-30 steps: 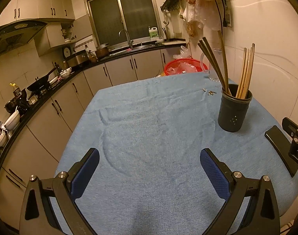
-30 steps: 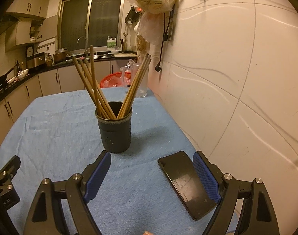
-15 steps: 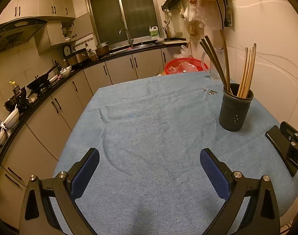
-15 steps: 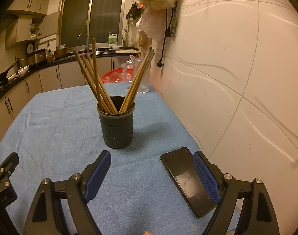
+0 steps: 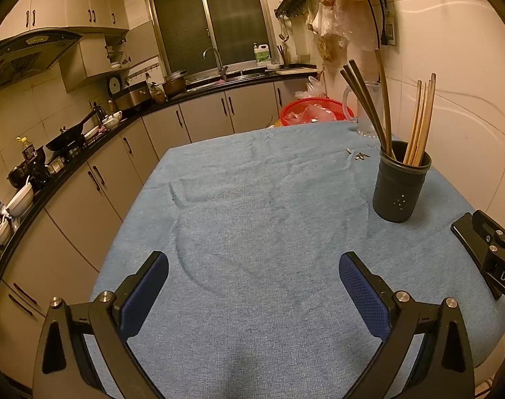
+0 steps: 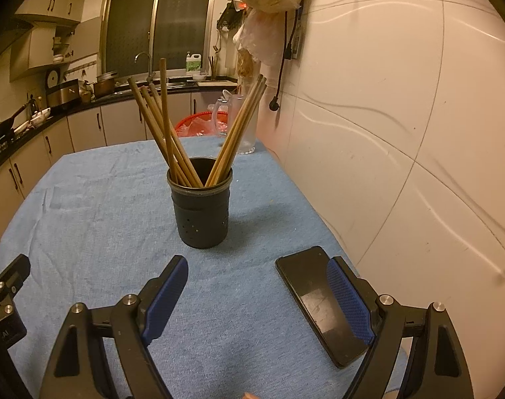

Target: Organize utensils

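Observation:
A dark round utensil holder (image 6: 201,214) stands upright on the blue cloth, straight ahead of my right gripper (image 6: 255,272). Several wooden chopsticks (image 6: 166,133) lean out of it in two bunches. In the left wrist view the same holder (image 5: 400,188) sits at the right with its chopsticks (image 5: 420,123). My left gripper (image 5: 252,271) hangs open over bare cloth, well left of the holder. The right gripper is open too, with nothing between its fingers.
A black phone (image 6: 319,302) lies flat on the cloth by the right finger, close to the tiled wall (image 6: 402,116). A clear jug (image 6: 241,123) and a red basket (image 5: 315,113) stand at the table's far end. Small bits (image 5: 358,155) lie behind the holder.
Both grippers have drawn back slightly from the holder, which looks a little farther off. Both stay open; nothing was picked up.

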A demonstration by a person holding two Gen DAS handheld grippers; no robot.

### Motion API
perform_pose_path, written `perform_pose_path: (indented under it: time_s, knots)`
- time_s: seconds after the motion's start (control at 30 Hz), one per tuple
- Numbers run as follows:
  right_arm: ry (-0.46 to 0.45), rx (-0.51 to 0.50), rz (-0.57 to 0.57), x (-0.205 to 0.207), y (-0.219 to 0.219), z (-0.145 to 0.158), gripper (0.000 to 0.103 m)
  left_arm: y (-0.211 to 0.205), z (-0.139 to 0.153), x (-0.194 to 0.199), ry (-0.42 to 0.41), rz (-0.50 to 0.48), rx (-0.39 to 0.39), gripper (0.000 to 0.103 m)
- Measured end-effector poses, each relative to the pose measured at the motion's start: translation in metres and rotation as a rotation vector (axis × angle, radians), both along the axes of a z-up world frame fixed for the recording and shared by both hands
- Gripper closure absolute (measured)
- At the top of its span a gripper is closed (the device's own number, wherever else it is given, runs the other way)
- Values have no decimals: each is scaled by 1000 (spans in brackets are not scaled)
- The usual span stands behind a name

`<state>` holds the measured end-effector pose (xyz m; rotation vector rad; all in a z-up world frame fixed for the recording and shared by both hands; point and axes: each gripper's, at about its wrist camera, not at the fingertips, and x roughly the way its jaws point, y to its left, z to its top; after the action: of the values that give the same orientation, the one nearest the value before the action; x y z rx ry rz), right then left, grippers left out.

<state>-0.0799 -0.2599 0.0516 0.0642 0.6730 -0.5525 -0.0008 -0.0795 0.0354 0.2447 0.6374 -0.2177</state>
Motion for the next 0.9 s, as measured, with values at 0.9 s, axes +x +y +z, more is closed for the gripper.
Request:
perform_pose_path:
  time_s: [0.9]
  knots:
    - [9, 9, 6, -3, 4, -2, 16, 5, 3, -6, -9, 7, -7, 1]
